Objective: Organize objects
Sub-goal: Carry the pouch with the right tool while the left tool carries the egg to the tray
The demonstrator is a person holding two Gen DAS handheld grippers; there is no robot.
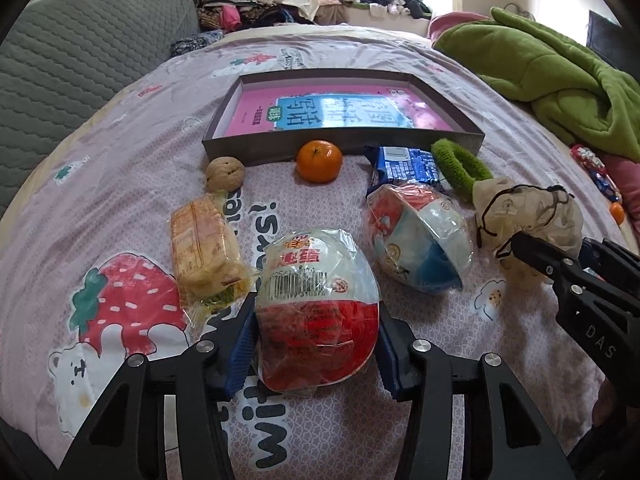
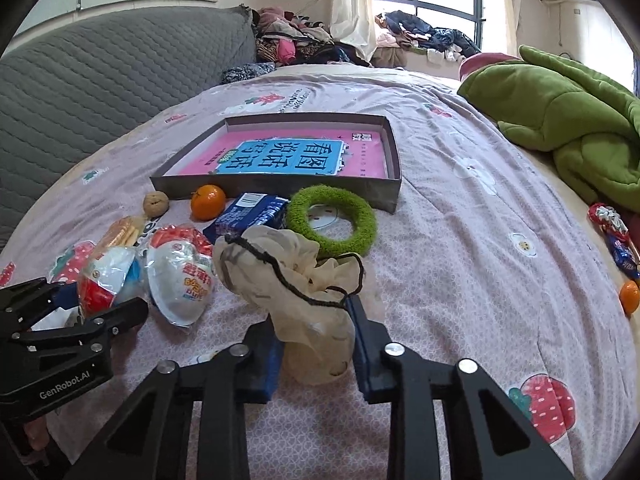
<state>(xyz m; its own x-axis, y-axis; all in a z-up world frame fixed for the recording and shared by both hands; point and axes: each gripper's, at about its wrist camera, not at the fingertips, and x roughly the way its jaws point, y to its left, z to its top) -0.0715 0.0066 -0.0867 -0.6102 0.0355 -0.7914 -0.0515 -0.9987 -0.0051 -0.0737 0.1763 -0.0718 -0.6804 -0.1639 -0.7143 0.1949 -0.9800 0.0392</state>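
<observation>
Left wrist view: the left gripper [image 1: 316,344] is clamped on a plastic-wrapped egg [image 1: 316,312], red below and white above, with a barcode and red Chinese characters I cannot read; both blue pads press its sides. It rests on the pink bed cover [image 1: 120,168], near its front edge. Left of it lies a cracker pack [image 1: 204,248]; right of it, a second wrapped egg [image 1: 420,236]. Further back sit a walnut [image 1: 225,173], a tangerine [image 1: 319,161], a blue packet [image 1: 404,166] and a green ring [image 1: 460,168], all just before the front wall of a shallow box [image 1: 344,142] holding a pink book with large Chinese characters. The cover's upside-down print ends in "with". At the right, the right gripper's finger, marked "DAS", touches a beige pouch [image 1: 528,216].

Right wrist view: the right gripper [image 2: 316,344] is closed on the beige pouch [image 2: 304,280] with its black drawstring, fingers pinching its lower part. The left gripper [image 2: 80,308], lettered "GenRobot.AI", holds its egg at the left. A green blanket [image 2: 560,120] lies toward the cover's far right edge.
</observation>
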